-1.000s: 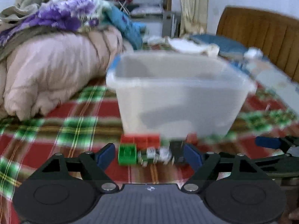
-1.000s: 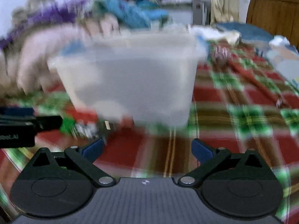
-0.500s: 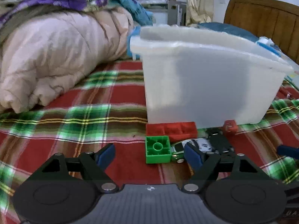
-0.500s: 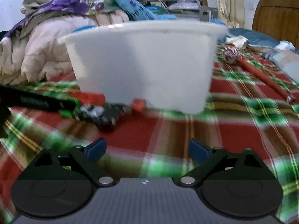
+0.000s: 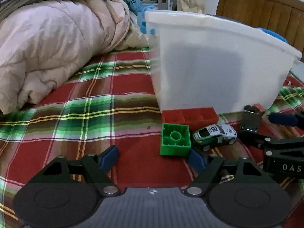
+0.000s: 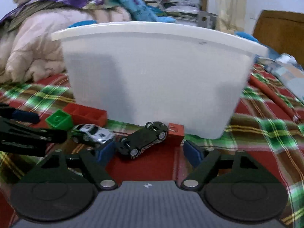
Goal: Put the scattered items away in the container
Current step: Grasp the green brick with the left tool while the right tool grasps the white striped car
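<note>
A white translucent plastic bin [image 5: 214,66] stands on the plaid bedspread; it also shows in the right wrist view [image 6: 155,72]. In front of it lie a long red brick [image 5: 190,115], a green brick [image 5: 175,139], a white-and-green toy car [image 5: 214,135] and an upturned black toy car [image 6: 144,140] beside a small red block [image 6: 175,133]. My left gripper [image 5: 153,156] is open and empty, low over the bedspread just short of the green brick. My right gripper [image 6: 149,153] is open, its fingers either side of the black car's near end.
A rolled pink quilt [image 5: 57,53] with purple and blue bedding lies at the left. A wooden headboard [image 5: 266,13] stands behind the bin. A red rod [image 6: 271,96] lies on the bedspread at the right. Red-green plaid bedspread [image 5: 95,114] stretches left of the toys.
Both grippers have moved closer to the toys and lower. The right gripper now has the black car between its open fingers. The toys have not moved.
</note>
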The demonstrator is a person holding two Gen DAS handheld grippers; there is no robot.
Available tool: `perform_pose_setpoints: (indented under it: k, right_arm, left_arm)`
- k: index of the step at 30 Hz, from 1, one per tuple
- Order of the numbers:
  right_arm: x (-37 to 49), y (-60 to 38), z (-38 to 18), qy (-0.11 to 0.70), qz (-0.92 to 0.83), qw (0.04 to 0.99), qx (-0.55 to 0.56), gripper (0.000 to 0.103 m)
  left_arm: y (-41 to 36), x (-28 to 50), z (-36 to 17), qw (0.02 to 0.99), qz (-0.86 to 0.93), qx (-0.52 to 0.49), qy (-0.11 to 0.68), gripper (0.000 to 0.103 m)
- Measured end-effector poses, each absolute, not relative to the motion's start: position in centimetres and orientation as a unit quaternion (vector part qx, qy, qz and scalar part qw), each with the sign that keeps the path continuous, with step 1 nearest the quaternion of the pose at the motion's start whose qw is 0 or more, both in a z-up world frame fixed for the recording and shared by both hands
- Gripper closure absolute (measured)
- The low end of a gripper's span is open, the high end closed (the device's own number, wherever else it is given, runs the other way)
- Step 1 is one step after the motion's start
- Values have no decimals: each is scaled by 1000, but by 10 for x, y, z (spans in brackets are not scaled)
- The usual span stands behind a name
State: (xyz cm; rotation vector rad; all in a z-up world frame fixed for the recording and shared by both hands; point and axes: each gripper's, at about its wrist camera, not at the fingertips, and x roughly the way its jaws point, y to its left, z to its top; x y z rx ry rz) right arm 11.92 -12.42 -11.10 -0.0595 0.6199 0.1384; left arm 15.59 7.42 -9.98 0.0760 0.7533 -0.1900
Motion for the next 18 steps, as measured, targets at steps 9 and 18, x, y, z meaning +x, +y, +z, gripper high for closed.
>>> perform_pose_setpoints:
  k: [9, 18]
  right_arm:
    - [125, -135, -104, 309, 28, 950, 32, 18]
    - [124, -131, -120, 323, 7, 946, 33, 16]
  left_arm:
    - [52, 173, -102, 923, -111, 9, 367, 49]
    - [46, 157, -99, 923, -133, 45, 359, 69]
